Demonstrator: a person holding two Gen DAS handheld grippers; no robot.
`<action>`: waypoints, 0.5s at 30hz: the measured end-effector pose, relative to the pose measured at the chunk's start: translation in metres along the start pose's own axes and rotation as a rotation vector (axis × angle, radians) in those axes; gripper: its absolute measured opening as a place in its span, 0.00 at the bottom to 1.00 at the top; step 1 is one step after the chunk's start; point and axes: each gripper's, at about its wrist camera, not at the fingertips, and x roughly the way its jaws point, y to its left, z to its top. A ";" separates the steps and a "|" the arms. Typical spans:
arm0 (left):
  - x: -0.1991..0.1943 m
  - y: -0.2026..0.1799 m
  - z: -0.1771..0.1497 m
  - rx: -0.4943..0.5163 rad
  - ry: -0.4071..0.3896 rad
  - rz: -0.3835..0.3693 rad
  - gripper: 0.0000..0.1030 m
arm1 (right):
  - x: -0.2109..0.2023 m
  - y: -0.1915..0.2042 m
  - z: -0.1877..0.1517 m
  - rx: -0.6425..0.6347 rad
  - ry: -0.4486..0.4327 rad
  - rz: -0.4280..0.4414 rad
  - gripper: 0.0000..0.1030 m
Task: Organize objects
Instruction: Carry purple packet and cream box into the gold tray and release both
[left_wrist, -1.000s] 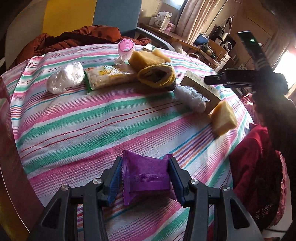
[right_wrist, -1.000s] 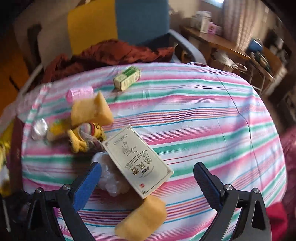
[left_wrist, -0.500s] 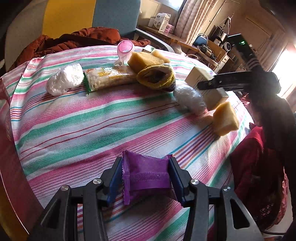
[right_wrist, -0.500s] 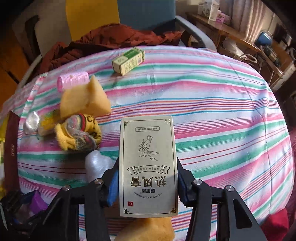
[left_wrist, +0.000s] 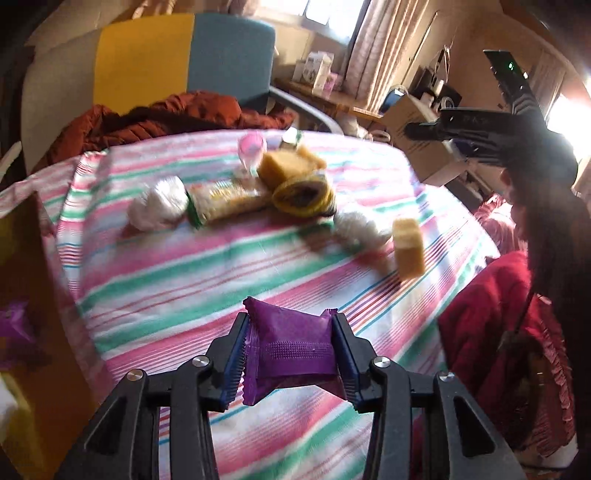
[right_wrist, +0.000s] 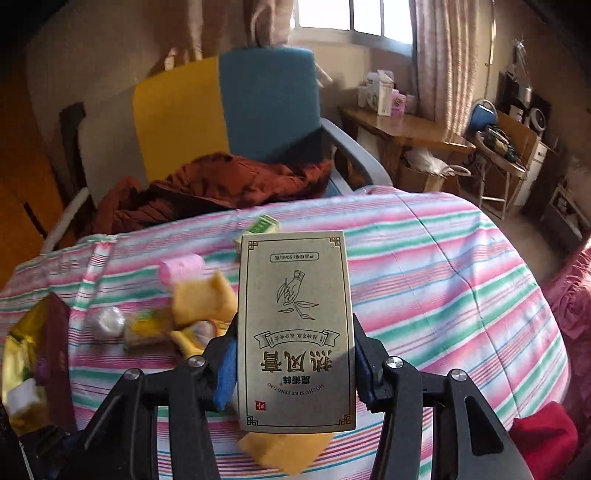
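Left wrist view first: the left claw (left_wrist: 291, 349) is clamped on a purple sachet (left_wrist: 290, 350), both blue pads pressing its sides, and the packet is lifted just above the striped bench (left_wrist: 184, 288); further out there's the loose pile, a white plastic ball (left_wrist: 159, 203), a noodle-looking packet (left_wrist: 227, 199), a yellow sock roll (left_wrist: 303, 194), a pink cup (left_wrist: 251, 147), and a yellow sponge (left_wrist: 408, 247) sitting apart toward the right edge; view is pretty smeared so I can't tell finer detail. Right wrist view: the right claw (right_wrist: 295, 362) is squeezed onto a tan carton (right_wrist: 295, 328) with Chinese print, held upright in the air over the bench, gripped only near its lower half; behind it a small green box (right_wrist: 264, 225) and a pink roller (right_wrist: 181, 267) lie on the cloth; off the left side there's what looks like a bin or bag (right_wrist: 33, 354) with stuff already in it, maybe the drop spot, just my guess.

What could go wrong imo: the sachet is soft and puffy, so a squeeze on its sides could let it squirt out mid-carry; the carton is tall and held low, so a quick swing could pivot it in the pads; both claws heading for the same side could bump each other or clip the pile
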 end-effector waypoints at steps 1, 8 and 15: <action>-0.010 0.002 0.000 -0.009 -0.017 0.002 0.43 | -0.005 0.010 0.000 -0.010 -0.007 0.027 0.50; -0.079 0.044 -0.009 -0.111 -0.122 0.059 0.43 | -0.022 0.099 -0.019 -0.096 0.008 0.235 0.50; -0.141 0.110 -0.039 -0.260 -0.213 0.177 0.43 | -0.021 0.220 -0.040 -0.270 0.066 0.410 0.50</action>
